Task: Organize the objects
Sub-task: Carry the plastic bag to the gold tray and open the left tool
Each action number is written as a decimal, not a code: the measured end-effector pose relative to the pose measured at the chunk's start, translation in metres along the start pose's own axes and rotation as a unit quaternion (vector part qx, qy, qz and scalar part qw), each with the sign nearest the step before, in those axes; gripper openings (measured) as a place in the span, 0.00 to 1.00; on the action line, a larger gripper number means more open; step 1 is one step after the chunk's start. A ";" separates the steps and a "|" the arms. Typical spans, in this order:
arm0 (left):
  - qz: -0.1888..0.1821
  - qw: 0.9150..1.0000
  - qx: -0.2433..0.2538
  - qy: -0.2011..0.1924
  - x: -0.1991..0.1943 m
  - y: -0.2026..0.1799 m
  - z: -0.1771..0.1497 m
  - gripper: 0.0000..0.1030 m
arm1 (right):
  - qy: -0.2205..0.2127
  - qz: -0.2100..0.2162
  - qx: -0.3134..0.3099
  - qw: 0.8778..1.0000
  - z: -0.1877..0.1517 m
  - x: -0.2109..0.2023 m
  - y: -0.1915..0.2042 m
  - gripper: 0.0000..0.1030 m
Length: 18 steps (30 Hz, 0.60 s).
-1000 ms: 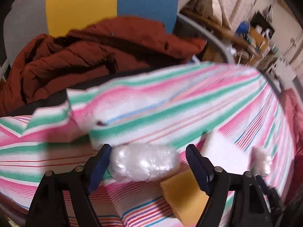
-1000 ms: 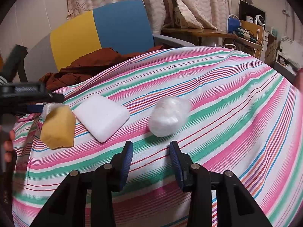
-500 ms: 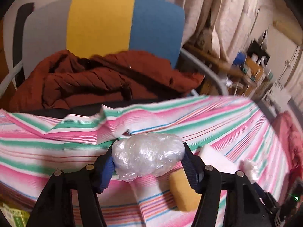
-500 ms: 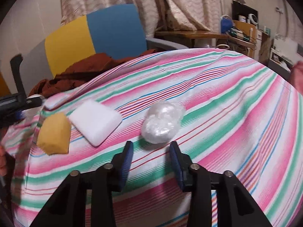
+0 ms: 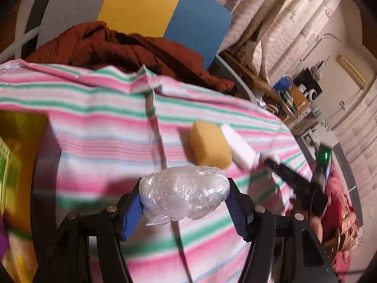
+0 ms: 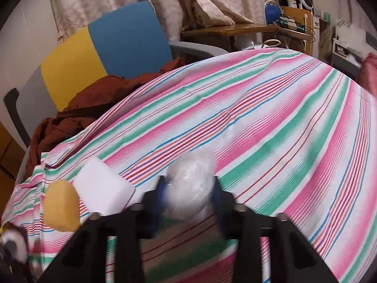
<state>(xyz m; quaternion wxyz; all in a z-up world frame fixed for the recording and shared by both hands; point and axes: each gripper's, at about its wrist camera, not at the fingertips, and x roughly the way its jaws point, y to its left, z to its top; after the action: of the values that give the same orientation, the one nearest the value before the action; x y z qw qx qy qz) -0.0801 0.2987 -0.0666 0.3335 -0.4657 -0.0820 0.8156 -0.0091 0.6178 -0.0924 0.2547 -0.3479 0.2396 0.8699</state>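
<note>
My left gripper [image 5: 183, 199] is shut on a clear plastic-wrapped bundle [image 5: 183, 197] and holds it above the striped tablecloth [image 5: 99, 127]. A yellow sponge [image 5: 209, 147] and a white foam block [image 5: 238, 148] lie beyond it. In the right wrist view my right gripper [image 6: 188, 193] has its fingers on both sides of a second plastic-wrapped bundle [image 6: 190, 186] that rests on the cloth [image 6: 282, 129]. The white block [image 6: 103, 191] and yellow sponge [image 6: 61, 208] lie to its left. The left gripper's bundle shows at the far lower left [image 6: 14, 245].
A chair with a yellow and blue back [image 5: 162, 11] holds a rust-brown jacket [image 5: 122, 47] behind the table. A yellow bin or box [image 5: 16, 165] sits at the left below the table edge. A cluttered wooden desk [image 6: 247, 28] stands at the back right.
My left gripper closed on its bundle, lifted it and swung left off the table's edge. My right gripper moved forward until its fingers flank the second bundle.
</note>
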 end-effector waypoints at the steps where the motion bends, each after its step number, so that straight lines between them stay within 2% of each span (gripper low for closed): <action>1: -0.006 1.000 0.005 0.000 -0.004 -0.001 -0.005 0.64 | -0.003 0.000 0.000 1.000 -0.001 -0.001 0.000 0.31; 8: -0.020 0.998 0.054 -0.016 -0.041 -0.015 -0.026 0.64 | -0.022 0.018 0.002 1.000 -0.017 -0.033 0.003 0.30; 13: -0.027 0.997 0.069 -0.030 -0.074 -0.013 -0.043 0.64 | -0.013 0.065 0.017 0.998 -0.052 -0.071 0.013 0.30; 18: -0.025 0.996 0.072 -0.045 -0.104 -0.002 -0.058 0.64 | 0.004 0.114 0.010 0.993 -0.088 -0.100 0.041 0.30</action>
<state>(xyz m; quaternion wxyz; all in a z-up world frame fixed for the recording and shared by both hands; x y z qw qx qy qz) 0.0033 0.2255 -0.0247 0.3823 -0.4008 -0.0493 0.8311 0.0707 0.5068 -0.0665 0.1570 -0.3189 0.2875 0.8894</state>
